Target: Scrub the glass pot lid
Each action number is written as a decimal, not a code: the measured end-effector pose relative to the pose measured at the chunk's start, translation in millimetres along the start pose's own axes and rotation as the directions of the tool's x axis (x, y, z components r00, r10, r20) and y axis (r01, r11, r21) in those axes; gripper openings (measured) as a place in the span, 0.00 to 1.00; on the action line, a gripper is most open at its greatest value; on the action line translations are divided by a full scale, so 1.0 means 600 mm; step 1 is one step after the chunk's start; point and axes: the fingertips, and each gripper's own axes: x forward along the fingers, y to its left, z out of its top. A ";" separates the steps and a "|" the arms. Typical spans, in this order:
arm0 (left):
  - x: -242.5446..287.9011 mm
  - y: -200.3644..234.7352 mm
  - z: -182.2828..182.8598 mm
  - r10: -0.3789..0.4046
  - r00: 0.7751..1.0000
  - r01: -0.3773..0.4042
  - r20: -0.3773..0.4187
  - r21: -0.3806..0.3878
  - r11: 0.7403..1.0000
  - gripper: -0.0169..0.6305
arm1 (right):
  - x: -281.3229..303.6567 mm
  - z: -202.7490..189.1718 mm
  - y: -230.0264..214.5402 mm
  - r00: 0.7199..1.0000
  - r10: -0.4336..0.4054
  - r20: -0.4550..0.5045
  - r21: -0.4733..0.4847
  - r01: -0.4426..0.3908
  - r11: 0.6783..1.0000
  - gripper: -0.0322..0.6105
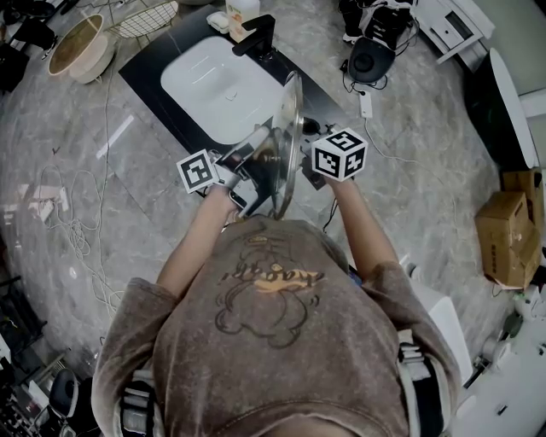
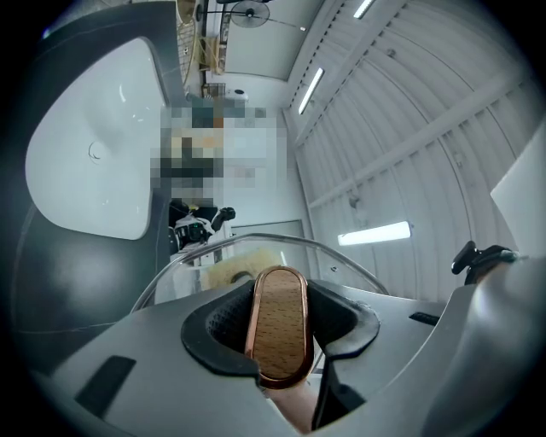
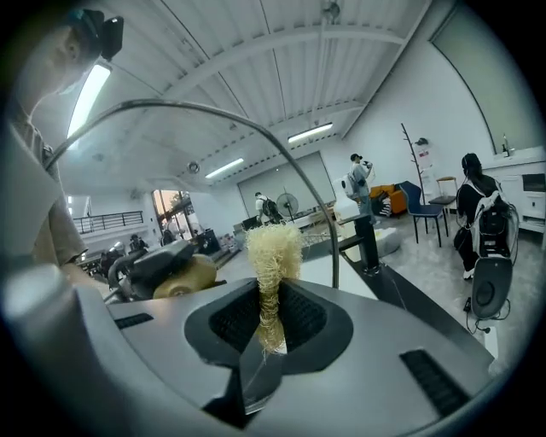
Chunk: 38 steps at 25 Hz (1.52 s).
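The glass pot lid (image 1: 288,128) stands on edge above the black counter, between my two grippers. My left gripper (image 1: 252,160) is shut on the lid's wooden knob (image 2: 277,326), an oval with a copper rim; the glass dome (image 2: 341,258) curves just beyond it. My right gripper (image 1: 314,157) is on the lid's other side, shut on a pale yellow fibre scrubber (image 3: 274,256). The tuft sticks up past its jaws, close to the glass. The lid's metal rim (image 3: 213,109) arcs over that view. Through the glass the scrubber (image 2: 240,266) shows from the left gripper view.
A white sink basin (image 1: 217,90) with a black faucet (image 1: 256,36) lies just beyond the lid. Bowls (image 1: 78,47) and a wire rack (image 1: 147,19) stand at the far left. Cables (image 1: 77,213) trail over the floor, and a cardboard box (image 1: 503,235) is at the right.
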 end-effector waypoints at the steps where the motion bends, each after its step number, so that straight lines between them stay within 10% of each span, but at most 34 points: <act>1: 0.000 0.000 -0.001 0.001 1.000 -0.001 0.000 0.000 1.000 0.30 | 0.002 -0.013 0.001 1.000 0.002 -0.019 0.001 -0.002 1.000 0.13; 21: -0.012 0.017 0.011 0.033 0.999 -0.033 0.033 0.015 0.999 0.30 | -0.031 -0.158 0.104 0.971 0.170 -0.168 0.124 -0.150 0.981 0.13; 38: -0.023 0.026 0.019 0.040 0.998 -0.040 0.057 -0.004 0.999 0.30 | -0.096 0.010 0.187 0.961 0.273 0.044 0.050 -0.275 0.960 0.13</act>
